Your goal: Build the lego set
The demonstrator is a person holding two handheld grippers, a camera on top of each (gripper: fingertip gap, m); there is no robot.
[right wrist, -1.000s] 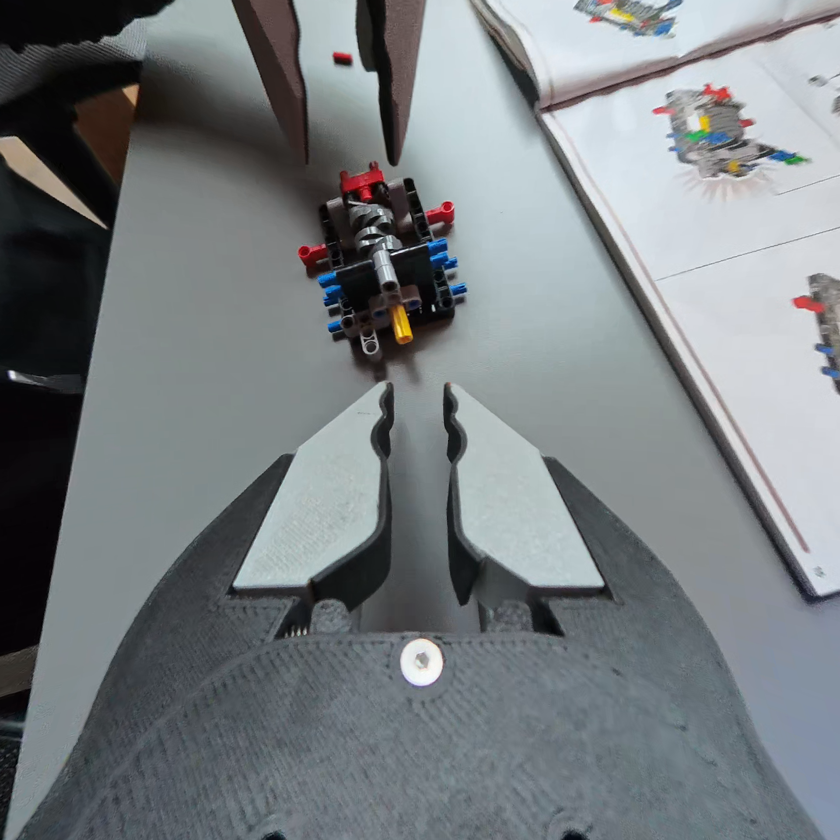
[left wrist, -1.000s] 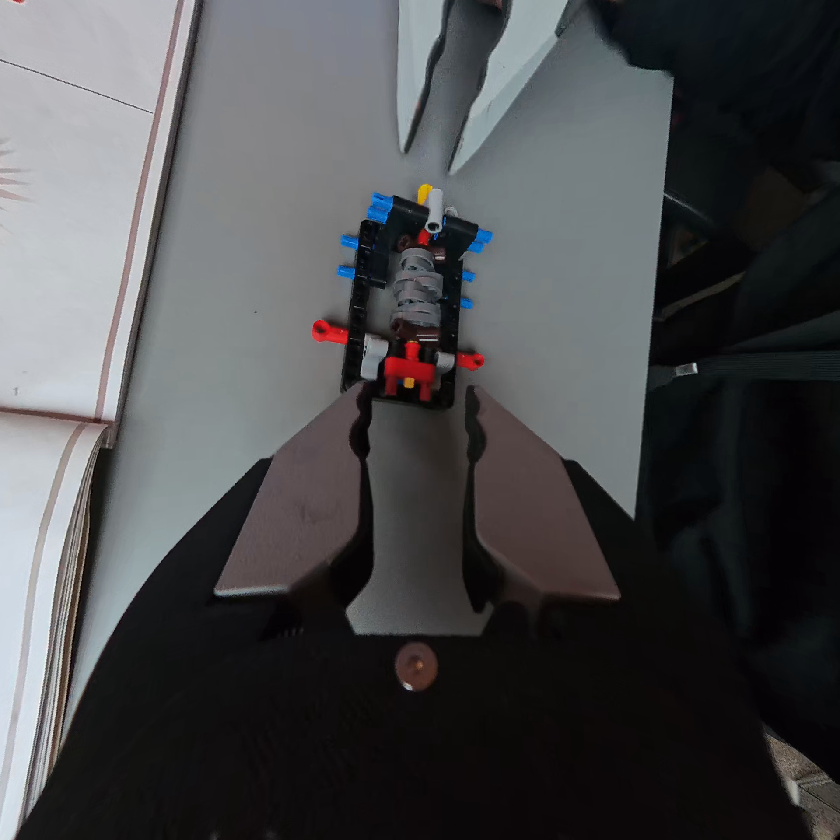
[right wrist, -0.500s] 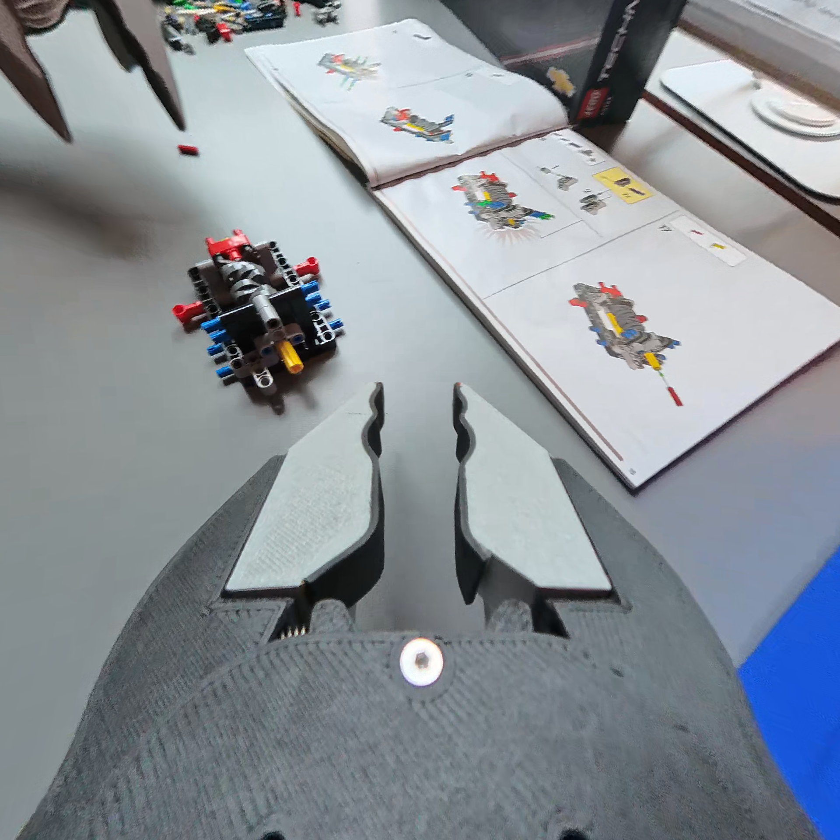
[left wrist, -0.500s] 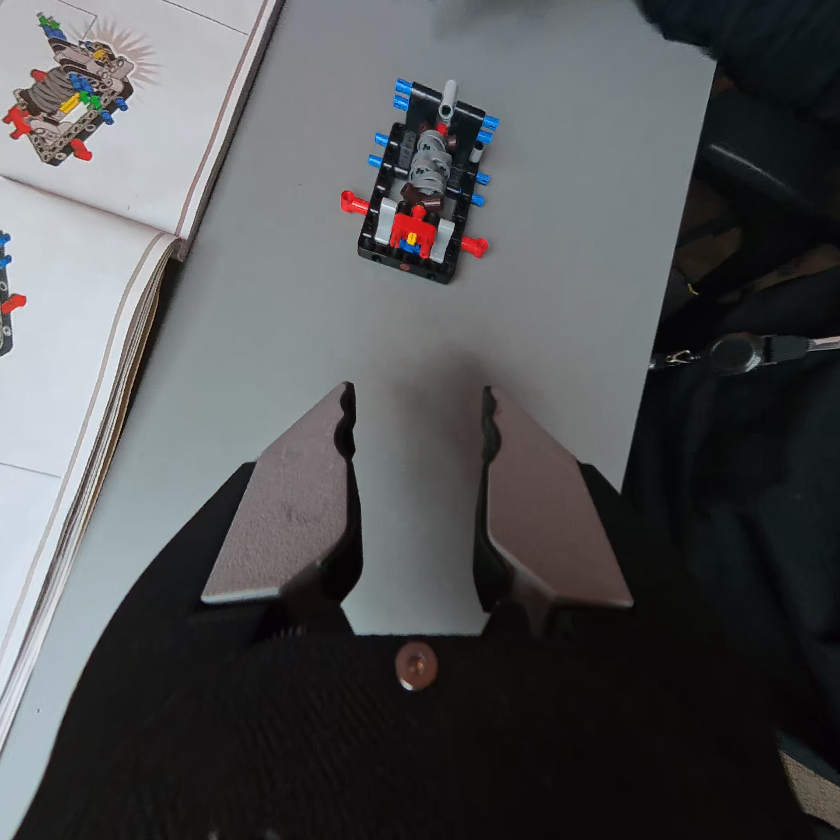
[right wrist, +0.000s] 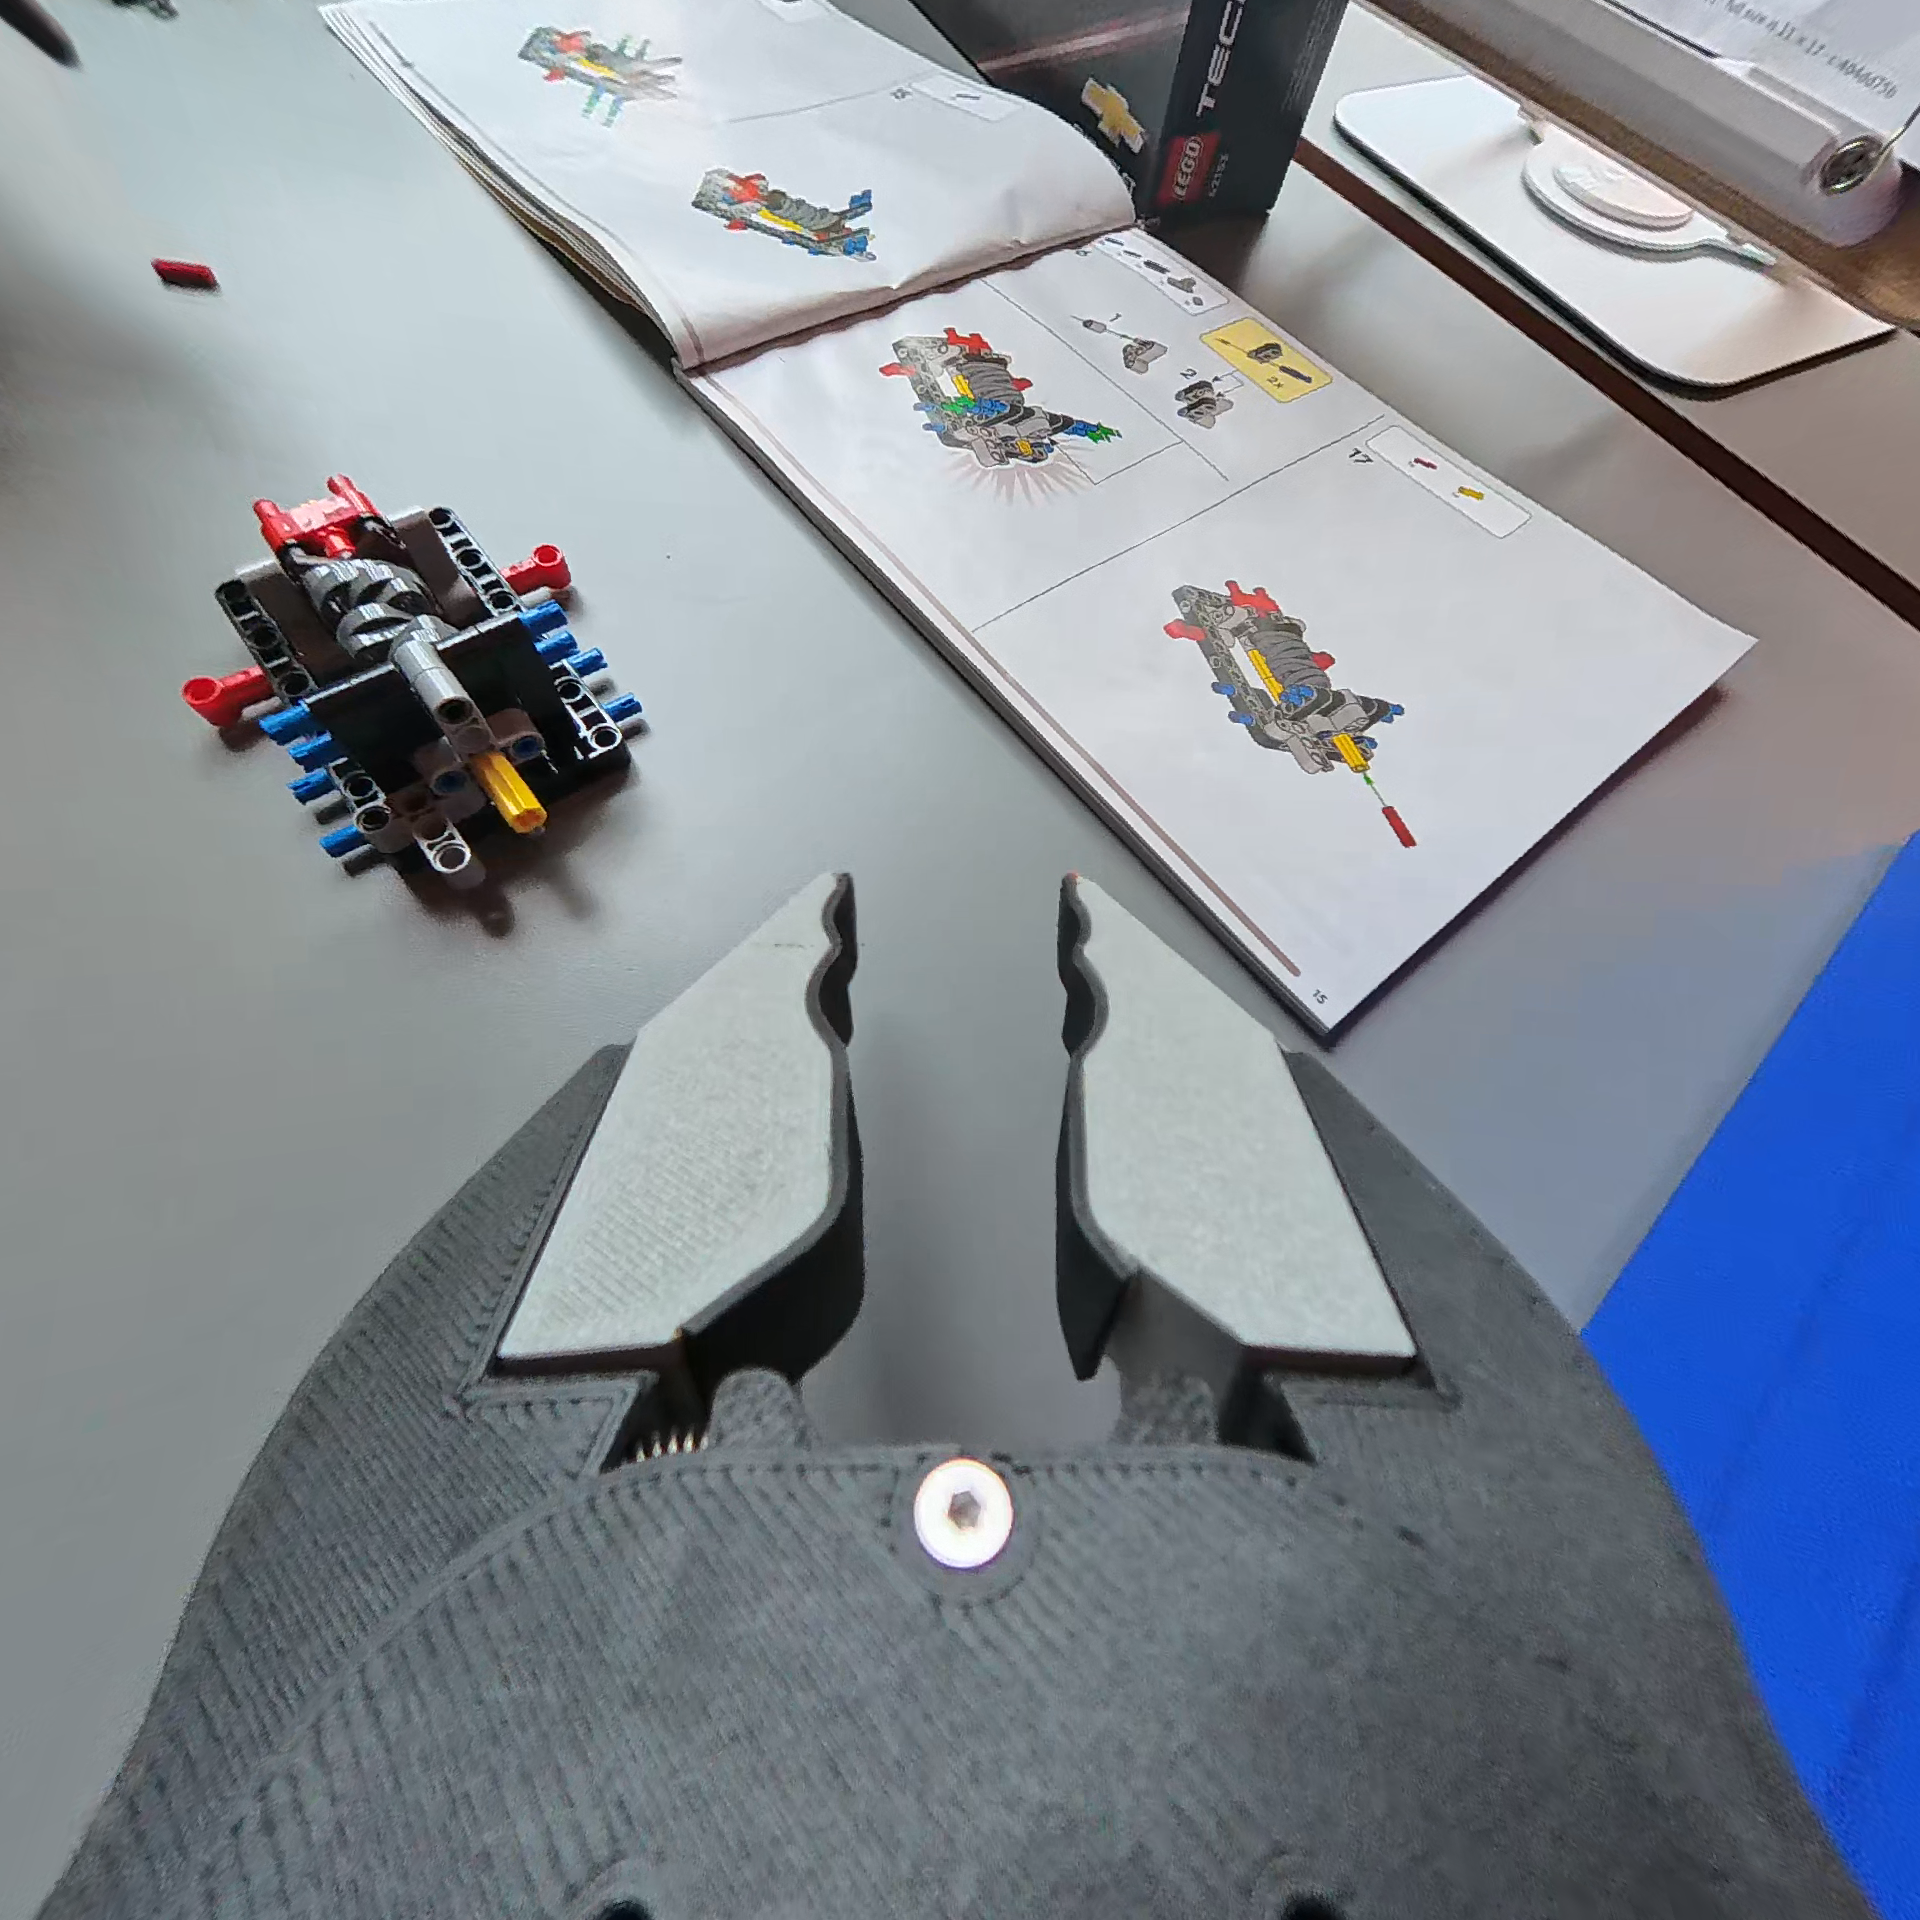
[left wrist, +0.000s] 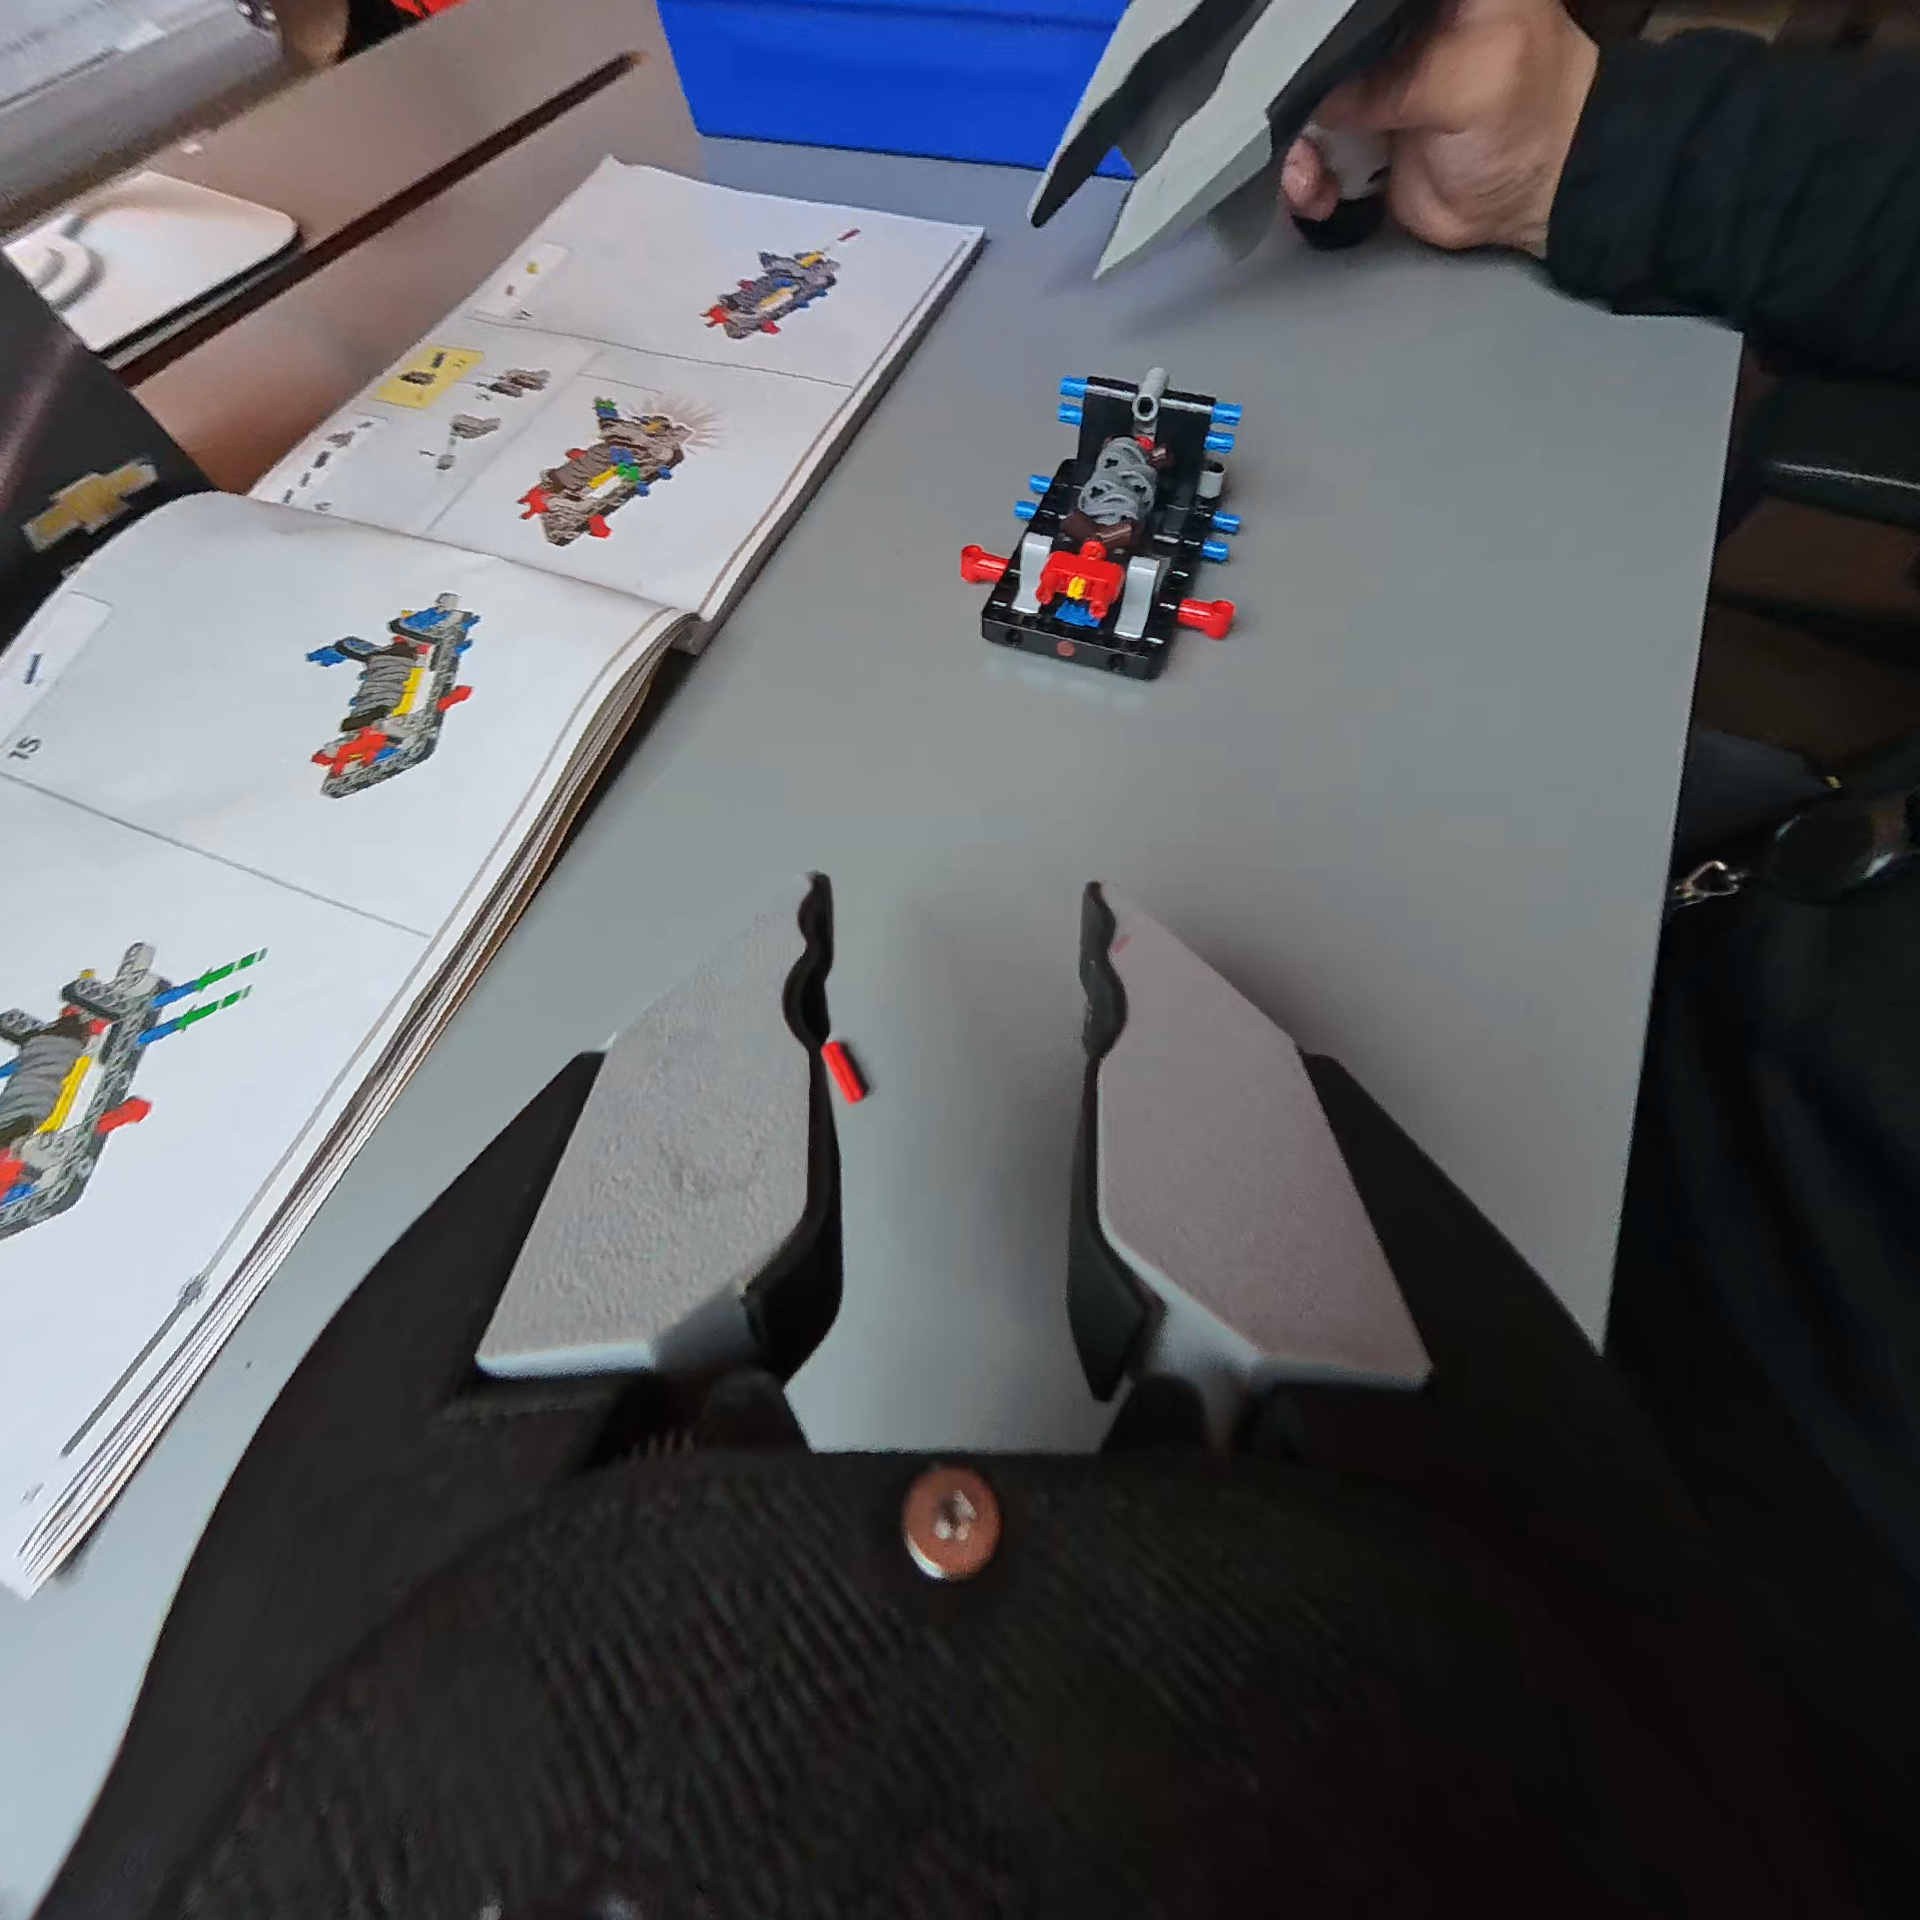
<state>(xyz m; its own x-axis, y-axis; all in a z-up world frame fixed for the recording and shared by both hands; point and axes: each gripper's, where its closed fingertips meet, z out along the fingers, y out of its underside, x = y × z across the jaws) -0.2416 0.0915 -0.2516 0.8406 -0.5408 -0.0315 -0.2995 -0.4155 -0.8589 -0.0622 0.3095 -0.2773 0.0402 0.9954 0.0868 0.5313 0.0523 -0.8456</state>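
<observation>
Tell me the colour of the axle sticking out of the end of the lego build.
Yellow. The axle shows best in the right wrist view.

Partly built black-framed lego assembly (left wrist: 1107,530) sits flat on the table (left wrist: 1351,935); a loose red pin (left wrist: 844,1071) lies well apart.

Looks like an office: a plain grey surface (right wrist: 727,582), a monitor stand (right wrist: 1600,208) on the neighbouring desk, an open instruction booklet (right wrist: 1351,582) and a product box (right wrist: 1226,104).
</observation>
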